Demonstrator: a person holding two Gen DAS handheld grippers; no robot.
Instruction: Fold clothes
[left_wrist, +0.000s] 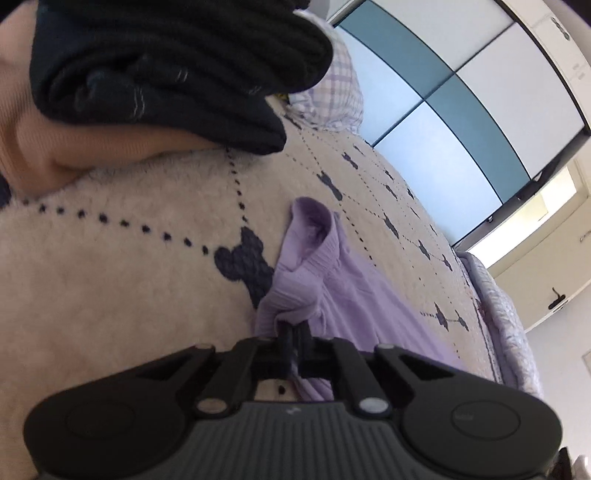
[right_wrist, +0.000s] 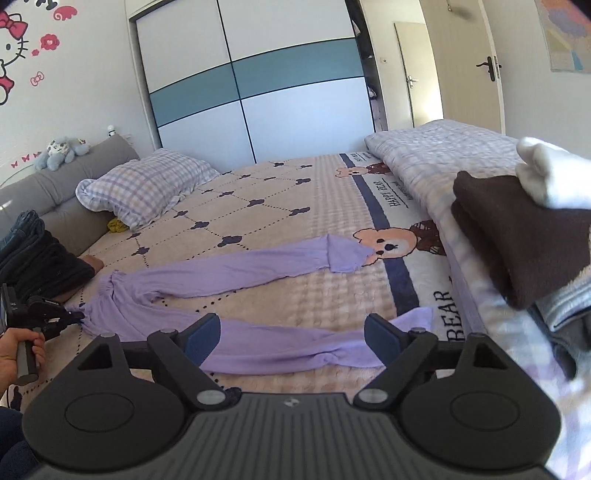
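**Lilac leggings on bed, one end pinched**

Item: leggings (right_wrist: 207, 280), lilac, thin knit. Laid out on the blanket (right_wrist: 295, 192) near the front of the bed, in a loose V. Waistband bunched at the left; one leg runs toward the far right and ends folded over a printed bear; the other leg runs along the near edge, twisted close to its end.

Left gripper (left_wrist: 291, 332): jaws pressed together, pinching the gathered waistband. Seen from the right wrist camera, it sits at the far left of the leggings (right_wrist: 72, 317), held by a hand (right_wrist: 18, 347) on its grip.

Right gripper (right_wrist: 291, 336): jaws spread wide, blue pads showing. The near leg lies below and between the fingers; the pads do not press on it.

Blanket: cream plush, dotted diamond lines with dark clover marks, bears and lettering toward the right.

Also present:
- Stack of dark folded clothes (right_wrist: 44, 266) at the left, beside the grey headboard (right_wrist: 55, 188).
- Checked pillow (right_wrist: 144, 184) at the far left.
- Quilt (right_wrist: 443, 155), folded, along the right edge.
- Brown cloth (right_wrist: 517, 236) with a white piece on top, near right.
- Wardrobe (right_wrist: 258, 92) with white and teal panels on the far wall.
- Door (right_wrist: 469, 74) at far right.
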